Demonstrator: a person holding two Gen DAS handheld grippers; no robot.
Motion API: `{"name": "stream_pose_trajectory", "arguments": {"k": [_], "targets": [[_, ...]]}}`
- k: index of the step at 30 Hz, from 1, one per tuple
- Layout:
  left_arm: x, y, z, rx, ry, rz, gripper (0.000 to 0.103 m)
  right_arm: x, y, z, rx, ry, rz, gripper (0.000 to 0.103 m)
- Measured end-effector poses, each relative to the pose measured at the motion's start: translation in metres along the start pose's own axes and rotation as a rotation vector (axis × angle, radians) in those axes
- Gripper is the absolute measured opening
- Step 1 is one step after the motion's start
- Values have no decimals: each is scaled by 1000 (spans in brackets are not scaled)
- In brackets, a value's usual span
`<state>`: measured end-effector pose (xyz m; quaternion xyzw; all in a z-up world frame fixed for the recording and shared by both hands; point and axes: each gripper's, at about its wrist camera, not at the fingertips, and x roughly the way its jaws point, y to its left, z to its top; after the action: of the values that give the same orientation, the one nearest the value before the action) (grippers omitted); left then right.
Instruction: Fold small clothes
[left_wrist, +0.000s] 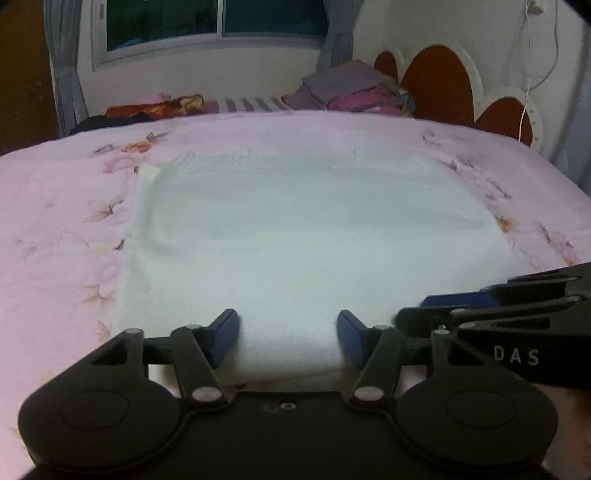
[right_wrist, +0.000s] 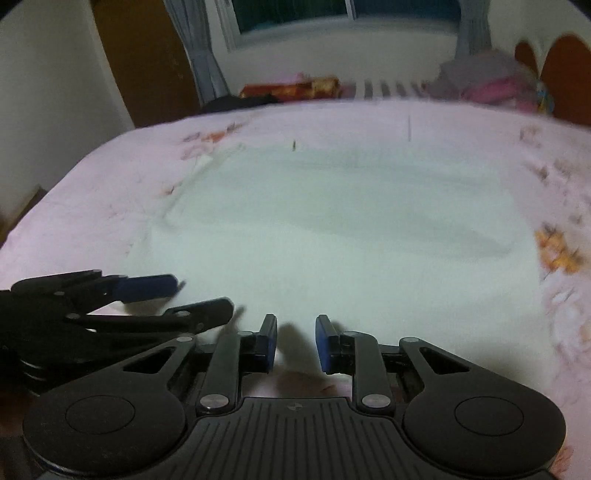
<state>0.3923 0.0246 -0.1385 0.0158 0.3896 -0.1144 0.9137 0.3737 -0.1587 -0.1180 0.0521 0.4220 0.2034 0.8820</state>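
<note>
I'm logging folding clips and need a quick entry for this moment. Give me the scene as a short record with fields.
surface: pink floral bedspread
garment: white cloth, spread flat
left gripper: open, fingers astride the cloth's near edge
right gripper: open, at the near edge, beside the left one
background: stack of folded clothes at the far side, headboard, window
image quality: right wrist view blurred

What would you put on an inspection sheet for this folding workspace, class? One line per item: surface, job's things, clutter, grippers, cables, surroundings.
Surface: pink floral bedspread.
Job's things: white cloth spread flat, near edge between the fingers.
Clutter: stacked clothes and dark garments at the far edge.
Grippers: left gripper open; right gripper open, both at the near hem.
Cables: white cord hanging on the wall.
Surroundings: window, curtains, scalloped headboard.
</note>
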Motion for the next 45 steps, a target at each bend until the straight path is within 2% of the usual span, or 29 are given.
{"name": "stream_pose_trajectory", "arguments": {"k": [4,10,15,18,20,22,29,33,34,36,40,43,45], "targets": [[-3,11,-6,9,3,34,60,1,-17,-4,54,10,-6,24],[-14,38,-10,-19,-2,88,60,-21,-65,-6,161,-43,-137,24],[-18,51,-14,-39,-3,87,60,-35,-104,-10,205,-38,-239,23],[-18,49,-14,-36,-5,92,60,-38,-111,-13,205,-27,-239,23],[-21,47,-13,-40,-24,119,58,-40,-106,-12,152,-14,-254,24],[-22,45,-16,-33,-26,140,58,-45,-104,-9,155,-31,-249,24],[-27,60,-21,-93,3,128,60,-45,-117,-22,166,-11,-268,24],[-27,64,-23,-97,15,128,61,-62,-116,-21,183,-69,-253,24],[-26,64,-24,-101,14,129,61,-61,-116,-22,184,-63,-244,24],[-25,64,-23,-107,16,134,61,-49,-117,-29,174,5,-264,24],[-30,61,-19,-109,15,157,58,-56,-118,-28,196,-28,-257,24],[-45,55,-16,-115,-36,168,56,-69,-113,-24,183,-85,-243,24],[-52,48,-12,-106,-76,148,56,-74,-108,-22,172,-119,-229,24]]}}
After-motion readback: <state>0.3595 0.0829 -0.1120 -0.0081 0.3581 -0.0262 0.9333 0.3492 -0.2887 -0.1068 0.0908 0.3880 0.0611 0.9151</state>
